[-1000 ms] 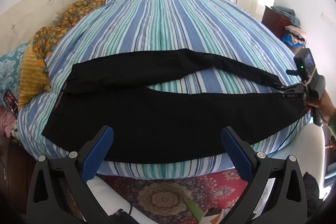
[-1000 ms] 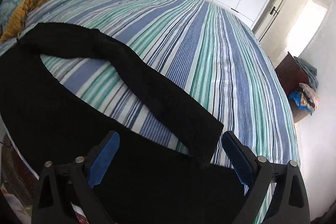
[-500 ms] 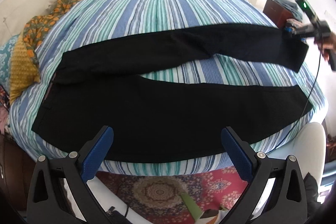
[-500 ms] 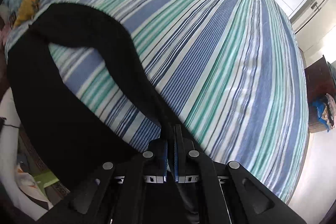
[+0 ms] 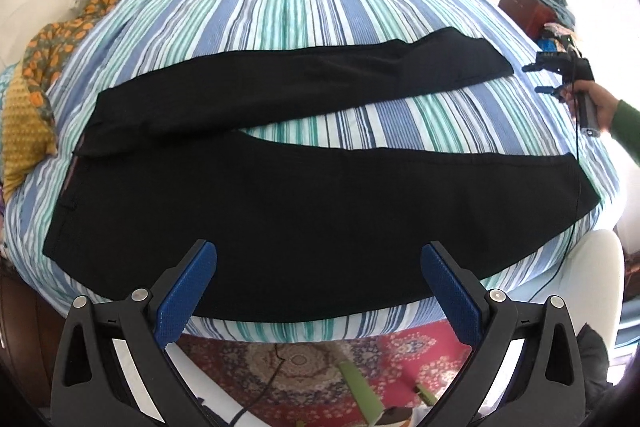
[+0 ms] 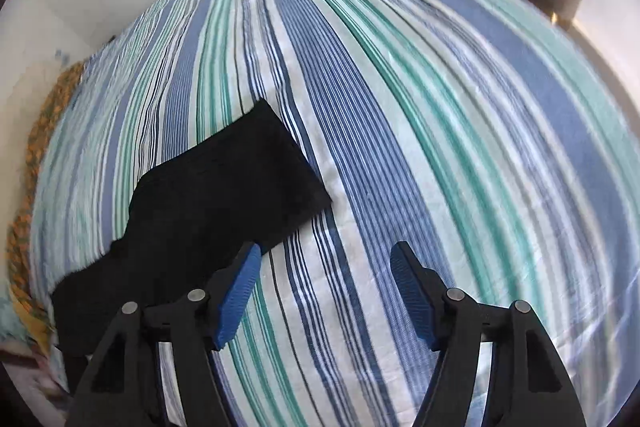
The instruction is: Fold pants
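Observation:
Black pants (image 5: 304,195) lie spread on the striped bed (image 5: 288,3), waist at the left, both legs running right. The far leg (image 5: 320,83) lies flat, its cuff at the right. My left gripper (image 5: 318,283) is open and empty, over the near edge of the near leg. My right gripper (image 5: 538,79) is open and empty, just right of the far leg's cuff; in the right wrist view (image 6: 324,287) the cuff (image 6: 256,183) lies just left of its left finger.
Orange and yellow patterned pillows (image 5: 44,67) lie at the bed's left. A red patterned rug (image 5: 320,363) covers the floor below the near edge. A dark wooden cabinet with piled clothes (image 5: 536,7) stands far right. A cable (image 5: 578,187) hangs across the near leg's cuff.
My right gripper carried the far leg's cuff up and away from the near leg, laid it flat on the bed, then opened and let go. The left gripper stayed open.

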`<state>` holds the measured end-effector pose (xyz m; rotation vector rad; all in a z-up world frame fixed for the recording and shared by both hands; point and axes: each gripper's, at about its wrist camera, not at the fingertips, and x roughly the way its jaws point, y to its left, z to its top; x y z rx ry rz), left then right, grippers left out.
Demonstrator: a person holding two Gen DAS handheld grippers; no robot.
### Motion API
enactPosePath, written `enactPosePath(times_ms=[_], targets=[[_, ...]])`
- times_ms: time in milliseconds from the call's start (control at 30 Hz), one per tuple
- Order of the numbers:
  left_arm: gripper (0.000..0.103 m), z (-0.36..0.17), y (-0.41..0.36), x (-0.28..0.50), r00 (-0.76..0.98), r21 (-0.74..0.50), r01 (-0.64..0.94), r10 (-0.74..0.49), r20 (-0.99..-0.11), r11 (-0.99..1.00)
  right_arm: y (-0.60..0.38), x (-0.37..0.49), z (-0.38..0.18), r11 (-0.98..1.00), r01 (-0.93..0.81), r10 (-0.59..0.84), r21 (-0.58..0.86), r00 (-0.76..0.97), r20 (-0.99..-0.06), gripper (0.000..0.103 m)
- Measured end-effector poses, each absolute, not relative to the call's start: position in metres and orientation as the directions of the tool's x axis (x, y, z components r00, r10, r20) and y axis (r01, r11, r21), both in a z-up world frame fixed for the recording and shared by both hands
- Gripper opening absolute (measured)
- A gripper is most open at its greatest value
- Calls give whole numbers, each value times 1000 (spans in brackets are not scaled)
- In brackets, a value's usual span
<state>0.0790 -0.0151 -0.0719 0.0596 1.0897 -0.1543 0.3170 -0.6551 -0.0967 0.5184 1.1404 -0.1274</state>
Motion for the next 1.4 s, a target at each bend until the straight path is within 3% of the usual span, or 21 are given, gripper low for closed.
enactPosePath(times_ms=[133, 300, 400, 533, 600, 667, 700, 767, 867, 967, 1167, 1300, 1400], targets=[[102, -70, -25, 78, 465, 11, 171, -71, -882, 985, -668, 310, -136, 706, 423, 308, 567, 538, -785, 58], [102, -78, -28, 86, 430, 10, 159, -60, -901, 987, -658, 341, -160, 647, 442, 310, 621, 592, -744, 58], [102, -82, -28, 91, 414, 9, 161, -59, -908, 987, -650, 353, -160, 640, 436, 326, 633, 592, -737, 11], [102, -94, -24, 97, 402, -6, 149, -66, -913, 989, -644, 334, -116, 801, 350, 195, 486, 614, -764, 10], [102, -101, -19, 103, 391, -16, 140, -70, -918, 990, -647, 319, -126, 824, 382, 153, 417, 559, -815, 11], [102, -106, -12, 112, 412, 4, 133, -52, -910, 991, -646, 307, -140, 837, 426, 101, 343, 495, -863, 31], [102, -108, -6, 121, 429, 26, 123, -29, -903, 992, -641, 303, -139, 849, 437, 49, 296, 493, -869, 33], [102, -109, 11, 145, 474, 59, 86, 11, -880, 995, -628, 299, -129, 877, 439, -59, 194, 500, -864, 45], [102, -111, 43, 192, 550, 82, 0, 69, -832, 997, -589, 301, -104, 914, 380, -105, 145, 564, -819, 50], [102, -123, 72, 244, 599, 76, -80, 109, -793, 994, -522, 316, -87, 963, 215, -6, 160, 612, -791, 63], [101, -195, 112, 306, 441, 120, -175, 187, -878, 977, -366, 342, -97, 960, -121, 278, 253, 534, -799, 66], [99, -174, 110, 269, 514, 123, -116, 165, -842, 986, -294, 355, -133, 938, -199, 343, 284, 400, -850, 71], [102, -152, 106, 229, 572, 89, -83, 121, -812, 993, -264, 338, -131, 930, -229, 358, 286, 405, -841, 70]])
